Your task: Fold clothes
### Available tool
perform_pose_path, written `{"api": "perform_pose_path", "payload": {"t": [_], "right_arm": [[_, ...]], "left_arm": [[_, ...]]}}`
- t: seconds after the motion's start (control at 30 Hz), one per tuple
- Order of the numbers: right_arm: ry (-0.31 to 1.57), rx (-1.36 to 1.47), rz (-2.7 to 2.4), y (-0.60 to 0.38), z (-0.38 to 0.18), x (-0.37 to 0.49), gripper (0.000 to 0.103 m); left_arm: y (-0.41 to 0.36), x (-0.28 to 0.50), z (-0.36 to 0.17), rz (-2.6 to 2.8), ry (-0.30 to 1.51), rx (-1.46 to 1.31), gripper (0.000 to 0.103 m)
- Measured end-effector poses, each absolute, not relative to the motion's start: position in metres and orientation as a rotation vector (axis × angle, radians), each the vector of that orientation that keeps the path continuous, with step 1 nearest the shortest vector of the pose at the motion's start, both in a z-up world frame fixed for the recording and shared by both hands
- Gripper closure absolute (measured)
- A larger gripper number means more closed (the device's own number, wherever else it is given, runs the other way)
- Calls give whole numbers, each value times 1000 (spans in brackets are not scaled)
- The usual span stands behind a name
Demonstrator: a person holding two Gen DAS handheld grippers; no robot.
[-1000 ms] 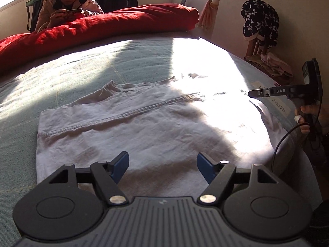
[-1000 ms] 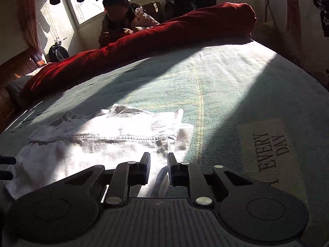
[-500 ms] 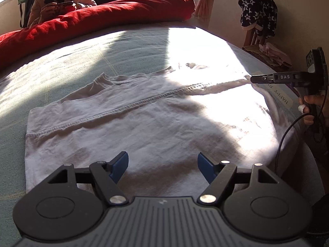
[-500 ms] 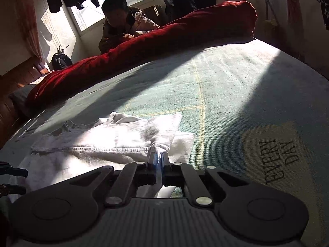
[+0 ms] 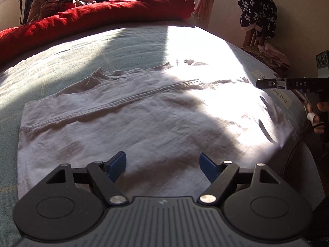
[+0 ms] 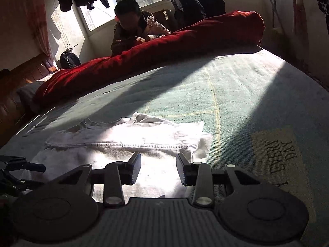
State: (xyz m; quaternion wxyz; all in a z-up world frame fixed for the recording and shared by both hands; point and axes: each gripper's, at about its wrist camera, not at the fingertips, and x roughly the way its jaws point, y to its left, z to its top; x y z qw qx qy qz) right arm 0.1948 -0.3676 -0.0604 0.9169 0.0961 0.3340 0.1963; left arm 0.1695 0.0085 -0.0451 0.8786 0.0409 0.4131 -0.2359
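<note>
White garment (image 5: 144,123) lies half-folded on the bed (image 6: 246,92) beneath both grippers: left gripper (image 5: 163,164) jaws opening, right gripper (image 6: 158,166) jaws opening, neither clamping cloth

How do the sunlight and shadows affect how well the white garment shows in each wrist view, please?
Left wrist view: sun blows out the white garment on its right side, with a broad shadow across the middle. Right wrist view: only a sunlit band is clear; the bed bulges from fisheye.
</note>
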Motion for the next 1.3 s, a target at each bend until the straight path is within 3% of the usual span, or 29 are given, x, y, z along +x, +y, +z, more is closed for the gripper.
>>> {"api": "perform_pose_path", "payload": {"t": [0.2, 0.33, 0.4, 0.53, 0.8, 1.03, 1.3], "right_arm": [[742, 188, 355, -364, -86, 171, 55], [715, 121, 332, -352, -69, 154, 33], [687, 74, 371, -335, -57, 149, 33], [656, 25, 464, -299, -46, 143, 22], [741, -91, 517, -252, -67, 133, 20], [768, -162, 501, -240, -78, 129, 12], [781, -195, 471, -237, -79, 131, 3]], "left_arm": [[28, 139, -52, -481, 894, 50, 21], [47, 137, -36, -432, 837, 60, 21], [58, 143, -27, -390, 792, 52, 21], [88, 164, -30, -335, 760, -75, 21], [122, 155, -49, -349, 808, -228, 21], [133, 221, -12, -378, 734, -223, 17], [136, 306, -65, -293, 843, -282, 18]]}}
